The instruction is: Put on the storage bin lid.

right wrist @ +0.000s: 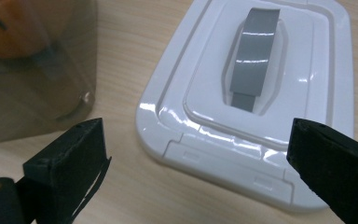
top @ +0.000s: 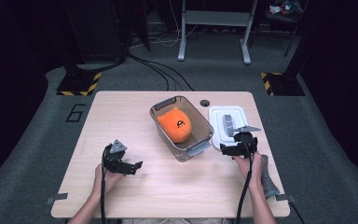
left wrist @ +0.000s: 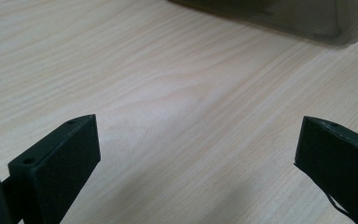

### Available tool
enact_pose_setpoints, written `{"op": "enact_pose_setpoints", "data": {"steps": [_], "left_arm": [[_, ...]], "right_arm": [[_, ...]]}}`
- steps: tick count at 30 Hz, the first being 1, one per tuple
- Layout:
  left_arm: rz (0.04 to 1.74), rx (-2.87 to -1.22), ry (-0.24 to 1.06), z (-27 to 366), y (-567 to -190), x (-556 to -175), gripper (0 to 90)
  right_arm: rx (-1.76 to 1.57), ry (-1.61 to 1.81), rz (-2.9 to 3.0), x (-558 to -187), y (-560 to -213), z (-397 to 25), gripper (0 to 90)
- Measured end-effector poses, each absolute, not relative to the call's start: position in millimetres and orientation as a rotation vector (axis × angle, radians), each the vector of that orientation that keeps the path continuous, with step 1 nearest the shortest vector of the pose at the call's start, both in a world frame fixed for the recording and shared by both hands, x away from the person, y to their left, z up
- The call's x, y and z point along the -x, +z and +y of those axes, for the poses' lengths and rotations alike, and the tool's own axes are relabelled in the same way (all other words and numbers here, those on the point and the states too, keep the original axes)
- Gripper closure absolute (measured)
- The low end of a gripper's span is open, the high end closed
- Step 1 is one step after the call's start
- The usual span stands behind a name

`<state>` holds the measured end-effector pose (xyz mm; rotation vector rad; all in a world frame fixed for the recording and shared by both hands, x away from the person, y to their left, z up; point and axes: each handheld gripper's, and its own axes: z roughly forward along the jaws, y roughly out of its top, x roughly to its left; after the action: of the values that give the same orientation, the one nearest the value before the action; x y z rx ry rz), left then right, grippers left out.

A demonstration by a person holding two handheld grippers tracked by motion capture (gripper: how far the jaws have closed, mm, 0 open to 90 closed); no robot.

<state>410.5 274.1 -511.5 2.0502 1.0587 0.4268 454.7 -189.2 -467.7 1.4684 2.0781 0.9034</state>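
The pale wood surface (top: 135,186) stands on grey carpet in a dark room. Both hand-held grippers gape: right (right wrist: 198,154) at the white lid (right wrist: 307,56), left (left wrist: 198,154) apart. The smoky box (top: 204,125) blurs an orange toy (top: 176,124), maybe plush.

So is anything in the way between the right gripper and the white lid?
Nothing visible. The right gripper is open just in front of the white lid, with bare table between them. The bin sits off to the side.

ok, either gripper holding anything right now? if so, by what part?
Nothing held. Left gripper open over bare table; right gripper open, facing the white lid.
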Motion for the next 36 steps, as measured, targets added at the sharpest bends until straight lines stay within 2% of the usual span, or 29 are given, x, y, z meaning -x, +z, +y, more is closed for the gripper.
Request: {"op": "enact_pose_setpoints", "data": {"steps": [18, 25, 28, 30, 36], "left_arm": [[1.037, -2.165, 0.465, 270, -530, -406, 0.0], [1.050, -2.154, 0.468, 270, -530, -407, 0.0], [1.053, -2.157, 0.469, 270, -530, -407, 0.0], [1.052, -2.158, 0.470, 271, -530, -407, 0.0], [1.055, -2.157, 0.473, 270, -530, -407, 0.0]], "right_arm": [[-1.572, 0.856, 2.081, -527, -468, -197, 6.6], [-1.598, 0.823, 2.082, -545, -481, -196, 14.4], [-1.618, 0.826, 2.062, -552, -483, -196, 21.0], [-1.600, 0.817, 2.040, -555, -484, -195, 29.4], [-1.632, 0.797, 2.012, -564, -489, -195, 47.6]]}}
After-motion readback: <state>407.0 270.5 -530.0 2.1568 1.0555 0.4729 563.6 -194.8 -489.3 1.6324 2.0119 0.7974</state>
